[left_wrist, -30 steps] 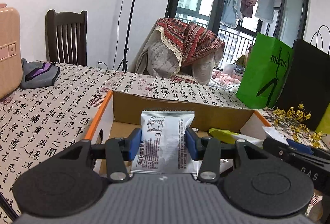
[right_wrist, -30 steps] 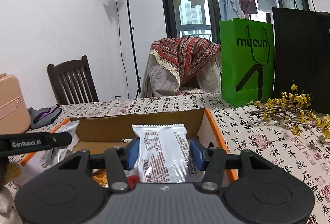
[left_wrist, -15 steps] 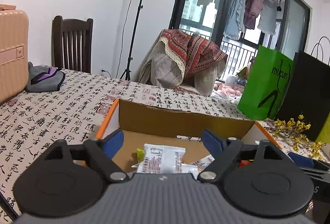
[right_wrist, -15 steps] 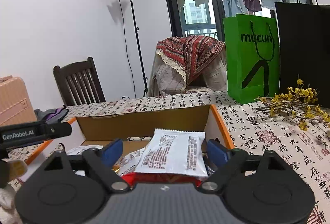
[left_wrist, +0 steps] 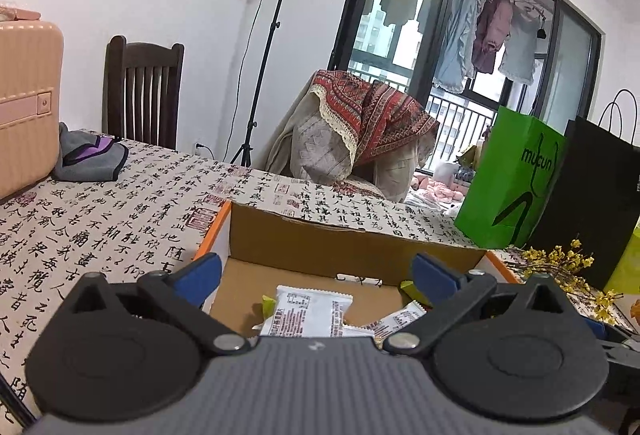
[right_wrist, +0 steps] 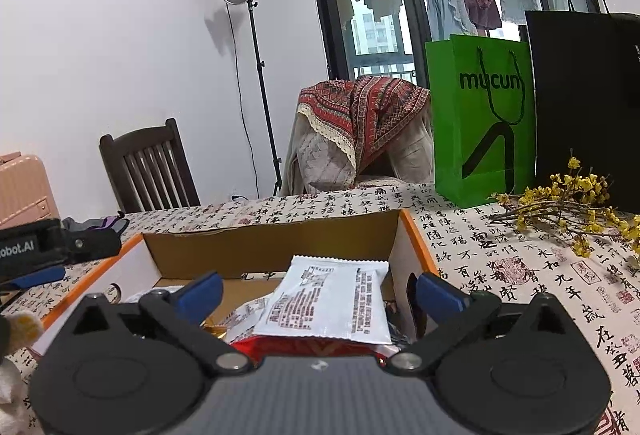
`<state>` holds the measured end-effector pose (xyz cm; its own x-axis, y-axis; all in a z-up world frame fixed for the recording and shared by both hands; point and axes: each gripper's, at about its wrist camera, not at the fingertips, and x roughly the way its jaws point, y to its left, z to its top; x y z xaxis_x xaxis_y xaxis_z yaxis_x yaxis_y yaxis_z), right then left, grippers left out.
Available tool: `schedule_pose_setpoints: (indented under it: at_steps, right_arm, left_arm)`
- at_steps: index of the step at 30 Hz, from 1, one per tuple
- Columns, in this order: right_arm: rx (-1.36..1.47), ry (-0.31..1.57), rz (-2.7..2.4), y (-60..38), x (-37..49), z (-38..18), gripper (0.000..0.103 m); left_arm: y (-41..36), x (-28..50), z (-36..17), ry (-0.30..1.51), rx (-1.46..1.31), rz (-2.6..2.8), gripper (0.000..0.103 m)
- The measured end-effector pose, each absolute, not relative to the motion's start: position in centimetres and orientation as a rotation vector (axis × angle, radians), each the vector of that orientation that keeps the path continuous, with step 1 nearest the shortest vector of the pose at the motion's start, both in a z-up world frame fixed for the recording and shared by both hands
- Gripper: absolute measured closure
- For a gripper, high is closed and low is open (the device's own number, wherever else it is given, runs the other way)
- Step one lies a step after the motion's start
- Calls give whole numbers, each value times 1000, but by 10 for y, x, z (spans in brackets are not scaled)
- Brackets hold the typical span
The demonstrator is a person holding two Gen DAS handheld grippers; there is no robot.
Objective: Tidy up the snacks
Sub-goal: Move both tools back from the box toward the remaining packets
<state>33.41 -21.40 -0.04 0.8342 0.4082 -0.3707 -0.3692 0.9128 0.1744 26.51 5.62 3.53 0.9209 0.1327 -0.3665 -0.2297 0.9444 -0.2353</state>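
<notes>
Both tongs gape wide, holding nothing: left tongs (left_wrist: 316, 277), right tongs (right_wrist: 318, 293). One box (right_wrist: 272, 239) sits at 12 o'clock. One white packet (right_wrist: 332, 301) lies on top.

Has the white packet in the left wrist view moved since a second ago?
Yes. The white packet dropped from between the pads onto the cardboard box floor.
</notes>
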Motion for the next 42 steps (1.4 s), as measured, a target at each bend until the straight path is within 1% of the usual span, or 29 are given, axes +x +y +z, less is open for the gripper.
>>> schedule_pose_setpoints:
  at_steps: [10, 20, 31, 42]
  right_arm:
    - [120, 408, 434, -221, 317, 26, 0]
    - [98, 396, 433, -243, 275, 46, 0]
    - [62, 419, 439, -262, 220, 33, 0]
    - [48, 495, 432, -272, 180, 2, 0]
  left_arm:
    - [50, 241, 65, 318, -271, 198, 0]
    - [52, 205, 75, 339, -258, 193, 0]
    - [56, 151, 64, 379, -222, 179, 0]
    - [68, 114, 36, 451, -206, 185, 0]
